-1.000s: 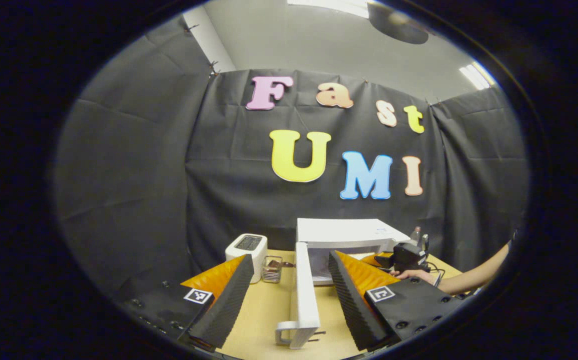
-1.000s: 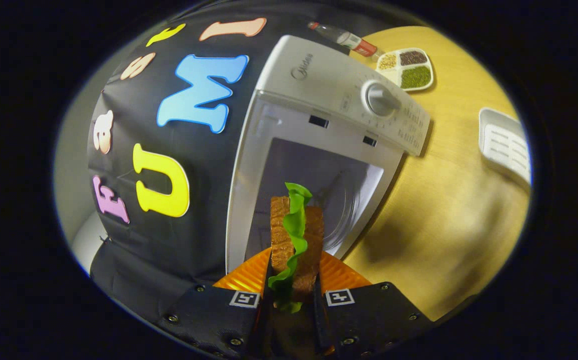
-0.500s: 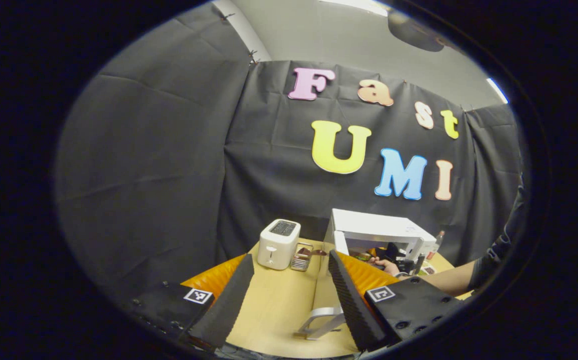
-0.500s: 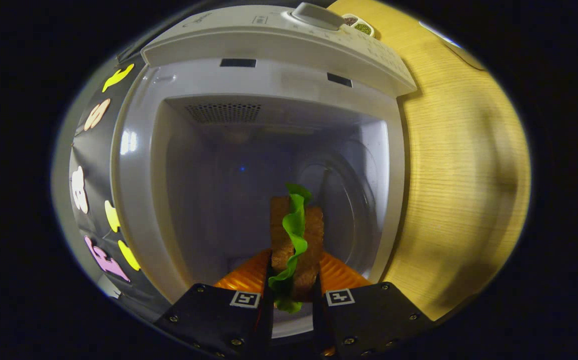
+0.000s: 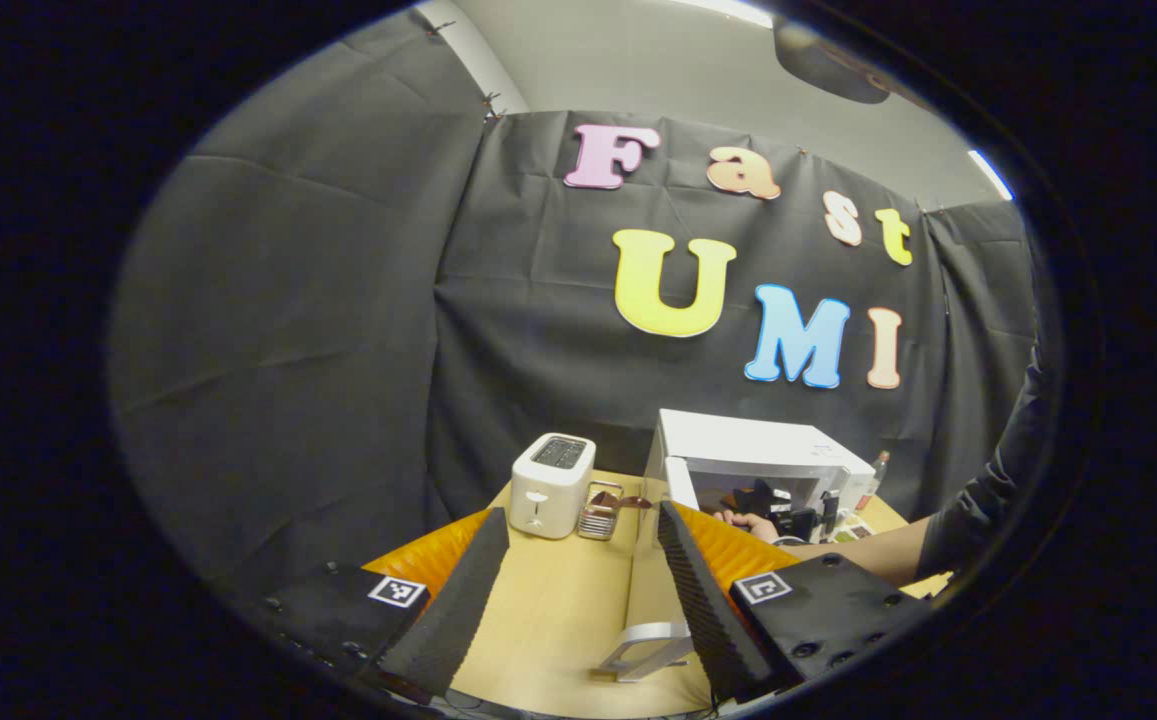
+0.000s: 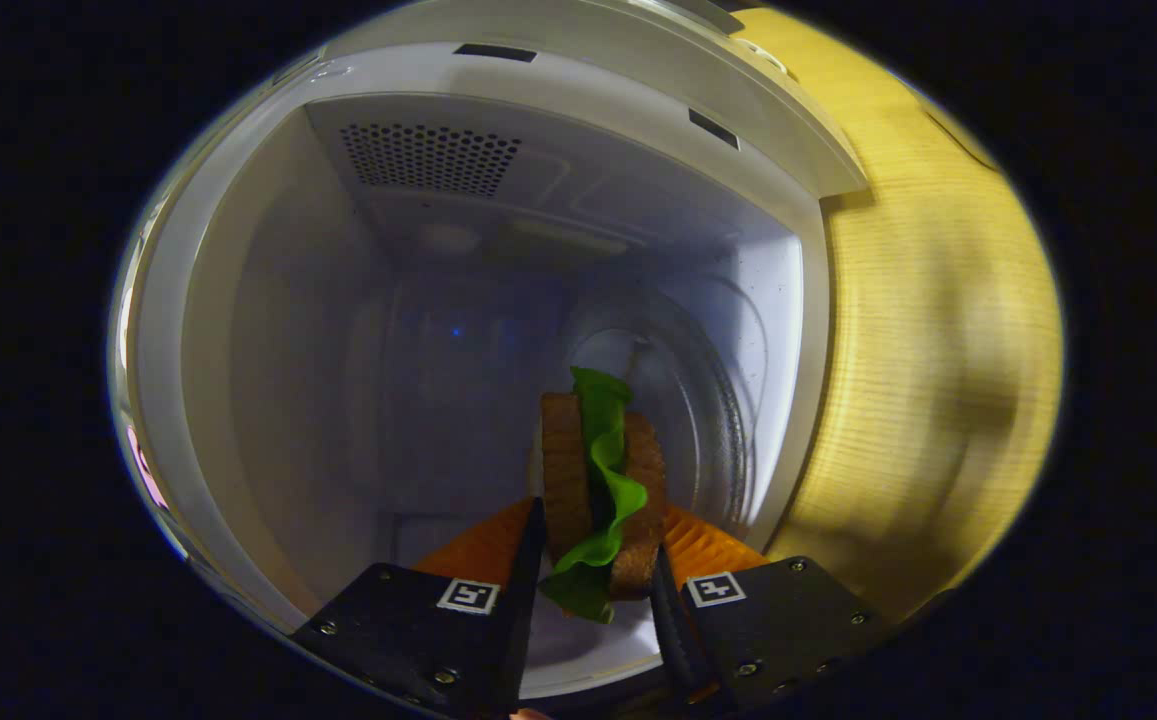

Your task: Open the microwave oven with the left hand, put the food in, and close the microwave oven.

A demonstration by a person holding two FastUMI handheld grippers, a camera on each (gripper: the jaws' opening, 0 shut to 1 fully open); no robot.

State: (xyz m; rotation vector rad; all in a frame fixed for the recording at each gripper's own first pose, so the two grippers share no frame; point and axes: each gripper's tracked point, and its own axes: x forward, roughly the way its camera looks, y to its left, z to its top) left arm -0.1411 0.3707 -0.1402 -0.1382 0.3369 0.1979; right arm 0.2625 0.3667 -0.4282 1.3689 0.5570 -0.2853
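Note:
The white microwave (image 5: 748, 455) stands on the wooden table with its door (image 5: 641, 575) swung out toward me; the door handle (image 5: 643, 648) lies just inside my right finger. My left gripper (image 5: 581, 513) is open and holds nothing. In the left gripper view a hand (image 5: 743, 520) holds the other gripper (image 5: 776, 497) inside the oven's mouth. In the right gripper view my right gripper (image 6: 598, 510) is inside the microwave cavity (image 6: 438, 330), rolled sideways. Its fingers are on both sides of a brown-bread sandwich (image 6: 598, 465) with green lettuce. The glass turntable (image 6: 708, 420) is at the right.
A white toaster (image 5: 550, 485) and a small metal rack (image 5: 600, 520) stand left of the microwave. A bottle (image 5: 873, 478) stands at its right. The wooden table (image 6: 938, 350) stretches past the oven's front frame. A vent grille (image 6: 433, 158) sits in the cavity wall.
The right gripper has pushed deeper into the cavity with the sandwich, and its fingers have spread a little, letting the sandwich widen and lean right. The left gripper has barely shifted.

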